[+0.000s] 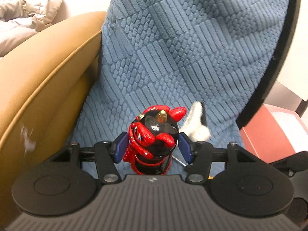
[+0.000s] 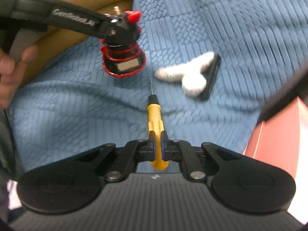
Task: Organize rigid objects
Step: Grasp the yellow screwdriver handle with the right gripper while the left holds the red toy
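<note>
1. Blue blanket (image 1: 173,57): you are working over a plush throw with an embossed pattern of ribbed bars and pebbled scales set in diagonal blocks, draping down over the seat.

2. Armchair (image 1: 44,73): a smooth tan, leather-like armrest is curving along the blanket's left side in the left wrist view.

3. Pink box (image 1: 273,130): a rigid, matte, open-topped box is sitting at the blanket's right edge; what it is holding cannot be told.

4. Left gripper (image 1: 152,148): your left tool is clenching the figurine (image 1: 152,140) between its blue pads. The piece is glossy, hard, black with red coils, red ears and a small gold horn, rounded like a bottle. In the right wrist view it is hanging clear of the blanket, showing a pale rectangular label on its flat base.

5. Fluffy item (image 2: 188,75): a white, fuzzy, forked shape is lying on the blanket against a flat black slab, near the figurine.

6. Right gripper (image 2: 157,144): your right tool is clamping tight on the screwdriver (image 2: 155,115), which has a yellow plastic handle, a black collar and a thin metal shaft pointing away over the blanket.

7. Hand (image 2: 13,73): your fingers are wrapping the left tool's grip.
</note>
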### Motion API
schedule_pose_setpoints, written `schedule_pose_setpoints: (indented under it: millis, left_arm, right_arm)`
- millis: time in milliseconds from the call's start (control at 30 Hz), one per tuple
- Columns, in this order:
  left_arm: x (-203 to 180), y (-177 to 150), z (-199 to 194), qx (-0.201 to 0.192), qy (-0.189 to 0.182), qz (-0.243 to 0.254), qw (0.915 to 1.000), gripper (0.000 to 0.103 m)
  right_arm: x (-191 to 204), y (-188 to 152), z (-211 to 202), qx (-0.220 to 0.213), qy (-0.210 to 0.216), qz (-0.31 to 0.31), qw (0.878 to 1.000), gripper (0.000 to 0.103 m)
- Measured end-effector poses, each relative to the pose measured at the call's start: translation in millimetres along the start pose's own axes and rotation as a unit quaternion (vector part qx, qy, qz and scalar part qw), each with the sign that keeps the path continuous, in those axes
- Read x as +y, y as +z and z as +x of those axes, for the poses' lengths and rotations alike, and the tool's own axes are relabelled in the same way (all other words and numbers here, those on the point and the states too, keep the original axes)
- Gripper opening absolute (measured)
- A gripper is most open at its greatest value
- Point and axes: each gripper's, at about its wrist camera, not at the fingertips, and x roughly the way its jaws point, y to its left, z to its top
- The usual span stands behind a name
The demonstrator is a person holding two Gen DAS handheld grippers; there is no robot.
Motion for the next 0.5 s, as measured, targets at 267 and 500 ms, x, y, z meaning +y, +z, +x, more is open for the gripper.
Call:
schedule_pose_setpoints:
  millis: [267, 500]
  left_arm:
    - [-10.4, -40.1, -30.6, 0.020, -0.008, -0.013, 0.9997, 0.062]
    - [-34.8, -67.2, -51.3, 0.038, -0.005, -0.008, 0.9992, 0.063]
  right_arm:
    - [19.6, -38.7, -29.0, -0.022, -0.033, 0.093, 0.995, 0.008]
    - [33.2, -73.7, -50.6, -0.025, -0.059, 0.158, 0.985, 0.008]
